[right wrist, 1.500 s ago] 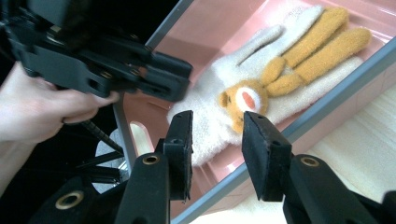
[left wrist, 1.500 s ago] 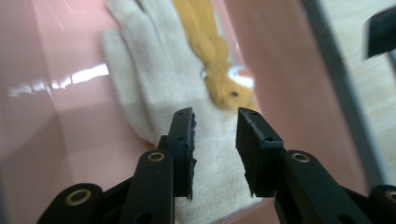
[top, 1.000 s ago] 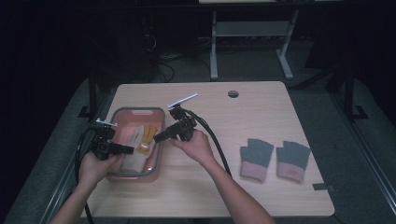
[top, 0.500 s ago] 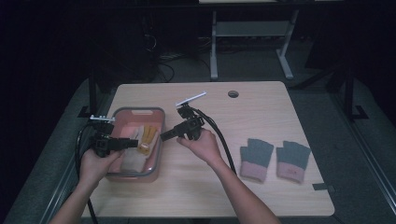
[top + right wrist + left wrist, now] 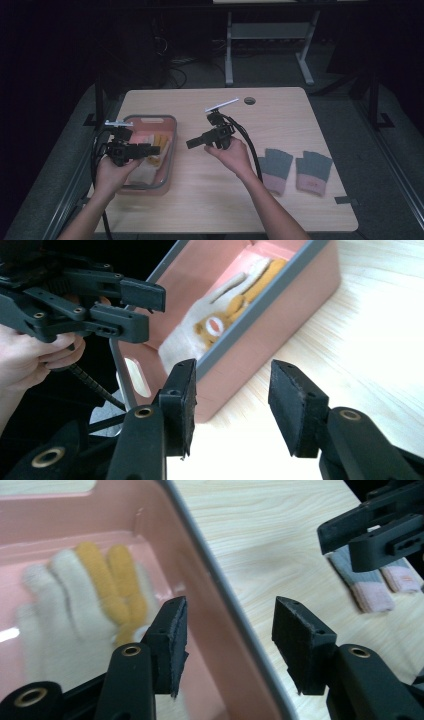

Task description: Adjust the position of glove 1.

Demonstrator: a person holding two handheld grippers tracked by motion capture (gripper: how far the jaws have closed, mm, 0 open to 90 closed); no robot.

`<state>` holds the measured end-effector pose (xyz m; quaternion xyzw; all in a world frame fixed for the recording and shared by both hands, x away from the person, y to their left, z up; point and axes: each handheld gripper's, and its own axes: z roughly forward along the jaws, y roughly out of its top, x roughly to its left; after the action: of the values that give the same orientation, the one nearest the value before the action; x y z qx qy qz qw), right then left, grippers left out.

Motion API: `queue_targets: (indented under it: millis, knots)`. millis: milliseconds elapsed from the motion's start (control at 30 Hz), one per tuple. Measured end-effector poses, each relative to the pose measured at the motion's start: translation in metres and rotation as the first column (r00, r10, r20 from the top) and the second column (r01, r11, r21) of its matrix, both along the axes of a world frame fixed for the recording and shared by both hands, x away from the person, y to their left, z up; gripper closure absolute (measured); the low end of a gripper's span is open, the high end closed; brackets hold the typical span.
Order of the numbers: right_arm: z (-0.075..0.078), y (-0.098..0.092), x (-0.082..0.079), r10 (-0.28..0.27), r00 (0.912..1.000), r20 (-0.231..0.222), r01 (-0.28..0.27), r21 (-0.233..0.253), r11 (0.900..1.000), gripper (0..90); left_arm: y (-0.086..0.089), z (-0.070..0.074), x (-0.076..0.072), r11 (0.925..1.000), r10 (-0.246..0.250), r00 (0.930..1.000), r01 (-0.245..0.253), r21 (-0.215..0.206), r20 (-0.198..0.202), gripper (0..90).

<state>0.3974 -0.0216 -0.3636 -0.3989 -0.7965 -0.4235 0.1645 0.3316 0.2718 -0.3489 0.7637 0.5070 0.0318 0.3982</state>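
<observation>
Gloves [image 5: 85, 605], white and orange, are seen lying inside the pink bin [image 5: 170, 150]. Both the left gripper [image 5: 227, 635] and right gripper [image 5: 230, 400] are held spread and empty above it; the rim could be clipped if the left is lowered carelessly

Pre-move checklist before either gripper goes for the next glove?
1. Left gripper open: ok, fingers apart, nothing between them.
2. Right gripper open: ok, empty.
3. White and orange knitted glove inside the pink plastic bin with the grey rim: ok, lying flat.
4. Two grey gloves with pink cuffs reachable: ok, side by side on the light wooden table, nothing on them.
5. Left gripper clear of the bin rim: not ok, fingers straddle the rim.
6. More gloves under the white one: cannot tell.
</observation>
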Motion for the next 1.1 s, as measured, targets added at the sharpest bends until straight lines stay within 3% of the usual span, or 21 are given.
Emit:
queue_targets:
  millis: [300,333,467,833,1100]
  knots:
    - [0.003,-0.027,-0.004,-0.036,0.9992,0.019,0.036,-0.016,0.999,51.9,-0.024,0.005,0.000,0.9983,-0.056,0.9983,0.057,-0.012,0.016,45.1]
    - [0.003,-0.030,-0.004,-0.039,0.9990,0.019,0.040,-0.019,0.999,51.7,-0.030,0.004,0.000,0.9970,-0.069,0.9975,0.070,-0.034,0.014,44.5]
    - [0.004,-0.043,-0.007,-0.049,0.9979,0.042,0.050,-0.039,0.998,51.0,-0.041,0.004,0.000,0.9945,-0.090,0.9957,0.091,-0.051,0.017,42.3]
    - [0.003,-0.077,-0.016,-0.097,0.9937,0.056,0.101,-0.064,0.993,47.1,-0.068,0.003,-0.001,0.9936,-0.100,0.9941,0.102,-0.050,0.042,35.0]
    - [0.003,-0.097,-0.023,-0.121,0.9896,0.078,0.127,-0.087,0.988,45.2,-0.095,0.002,-0.003,0.9882,-0.141,0.9888,0.143,-0.053,0.049,31.1]
